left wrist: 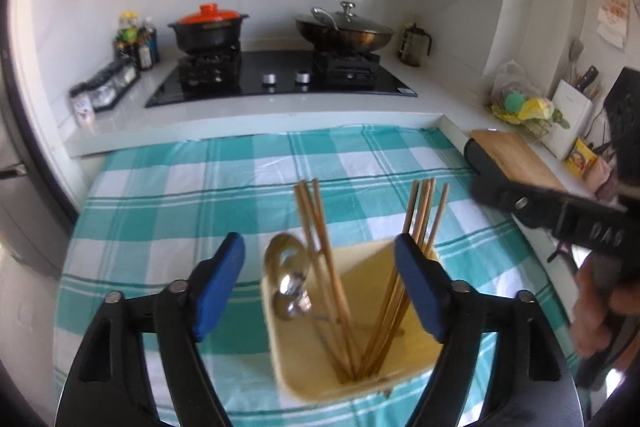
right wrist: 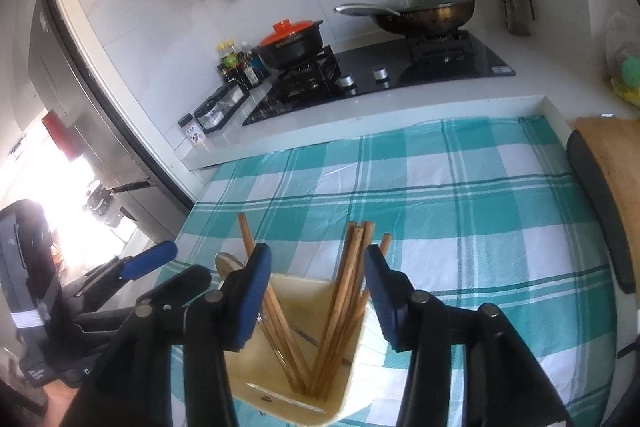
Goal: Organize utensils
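Chopsticks (right wrist: 340, 307) stood upright in holder (right wrist: 280, 379), directly below right gripper (right wrist: 316, 291), nearer than left gripper (left wrist: 320, 279); jaws of both open, gripping nothing.

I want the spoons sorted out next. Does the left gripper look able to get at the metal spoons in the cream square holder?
Probably yes: the left gripper stands open just above the metal spoons, which lean at the cream holder's near-left side; wooden chopsticks crowd beside them.
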`<state>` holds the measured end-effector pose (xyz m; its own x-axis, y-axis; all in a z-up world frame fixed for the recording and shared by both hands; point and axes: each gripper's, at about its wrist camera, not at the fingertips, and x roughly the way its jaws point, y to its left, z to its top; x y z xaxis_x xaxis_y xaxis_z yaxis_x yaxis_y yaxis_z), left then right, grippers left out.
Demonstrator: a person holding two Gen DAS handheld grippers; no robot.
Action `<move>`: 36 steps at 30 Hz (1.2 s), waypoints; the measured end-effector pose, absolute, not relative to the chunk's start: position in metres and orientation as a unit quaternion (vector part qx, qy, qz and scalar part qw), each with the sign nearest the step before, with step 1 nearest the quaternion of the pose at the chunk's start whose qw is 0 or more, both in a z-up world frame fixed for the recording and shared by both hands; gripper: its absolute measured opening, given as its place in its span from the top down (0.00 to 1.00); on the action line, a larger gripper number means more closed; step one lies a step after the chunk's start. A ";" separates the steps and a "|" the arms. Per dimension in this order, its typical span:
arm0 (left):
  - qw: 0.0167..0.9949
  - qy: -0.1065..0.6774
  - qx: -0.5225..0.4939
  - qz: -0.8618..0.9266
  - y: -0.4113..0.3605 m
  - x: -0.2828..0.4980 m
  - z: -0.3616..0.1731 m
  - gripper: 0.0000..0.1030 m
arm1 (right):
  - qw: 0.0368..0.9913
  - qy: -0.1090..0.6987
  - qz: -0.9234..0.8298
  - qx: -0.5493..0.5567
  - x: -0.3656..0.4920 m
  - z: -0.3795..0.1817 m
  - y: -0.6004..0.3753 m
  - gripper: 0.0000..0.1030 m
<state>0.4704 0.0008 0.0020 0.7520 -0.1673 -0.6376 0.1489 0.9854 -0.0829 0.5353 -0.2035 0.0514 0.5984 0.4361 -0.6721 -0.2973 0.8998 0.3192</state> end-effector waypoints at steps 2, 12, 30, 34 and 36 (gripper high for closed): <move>0.945 0.322 0.000 -0.060 0.002 0.444 0.006 0.05 | 0.903 0.376 0.199 0.065 0.512 0.065 -0.208 0.40; 0.970 0.243 -0.001 0.028 0.001 0.320 0.005 0.01 | 0.943 0.297 0.152 -0.005 0.363 0.095 -0.212 0.16; 0.964 0.261 0.008 0.040 -0.003 0.219 0.003 0.00 | 0.956 0.280 0.079 -0.034 0.231 0.082 -0.196 0.09; 0.962 0.272 0.000 0.035 -0.005 0.211 0.004 0.00 | 0.958 0.272 0.077 -0.042 0.219 0.086 -0.192 0.09; 0.962 0.271 0.007 0.041 -0.007 0.207 0.007 0.00 | 0.959 0.269 0.081 -0.044 0.215 0.089 -0.191 0.09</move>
<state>0.2074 -0.0071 0.0066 0.8498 0.0820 -0.5206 -0.0746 0.9966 0.0353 0.2153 -0.1906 0.0895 0.8427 0.1310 -0.5222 -0.1779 0.9832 -0.0404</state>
